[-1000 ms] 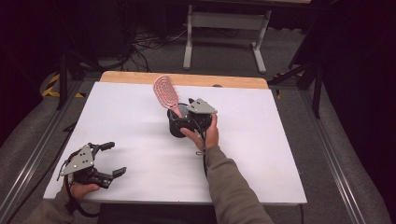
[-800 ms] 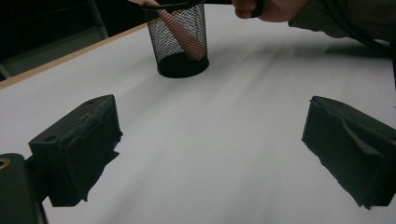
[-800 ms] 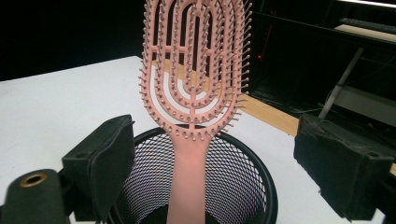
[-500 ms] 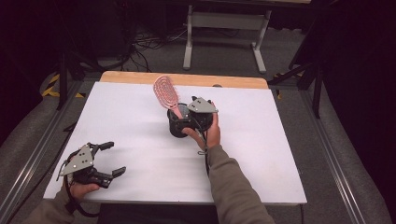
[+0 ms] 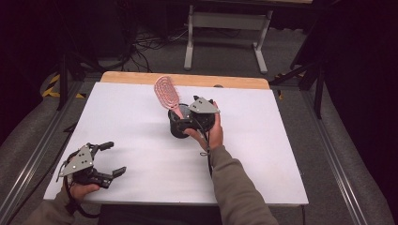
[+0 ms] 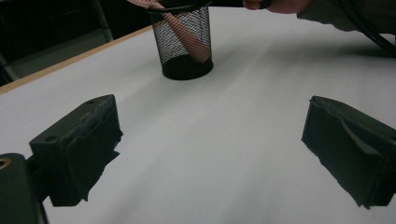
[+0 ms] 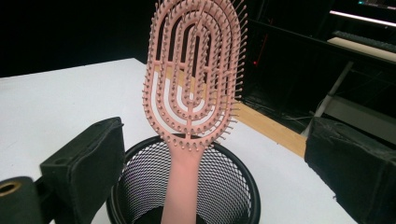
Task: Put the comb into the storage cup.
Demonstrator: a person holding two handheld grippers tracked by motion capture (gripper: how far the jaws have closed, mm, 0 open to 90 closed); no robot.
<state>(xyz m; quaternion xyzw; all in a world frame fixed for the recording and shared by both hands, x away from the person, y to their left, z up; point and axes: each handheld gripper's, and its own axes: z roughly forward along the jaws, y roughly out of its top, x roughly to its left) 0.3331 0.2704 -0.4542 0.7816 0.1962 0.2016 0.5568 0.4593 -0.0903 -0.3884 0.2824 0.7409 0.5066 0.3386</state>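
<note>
We see the pink hairbrush (image 7: 194, 88) standing handle-down in the mesh cup (image 5: 179, 125) mid-bench (image 5: 281, 154); right tongs (image 7: 215, 154) gape around it, released. Left tongs (image 5: 109, 158) rest wide, idle. Placement looks complete.

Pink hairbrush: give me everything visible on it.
The pink plastic vented hairbrush has an oval head of concentric looped ribs with short bristles and a smooth handle. It stands handle-down in the black wire-mesh cup, head leaning out above the rim. The right gripper sits behind it, jaws wide apart, not touching it.

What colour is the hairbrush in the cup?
Pink hairbrush, clearest in the right gripper view.
</note>
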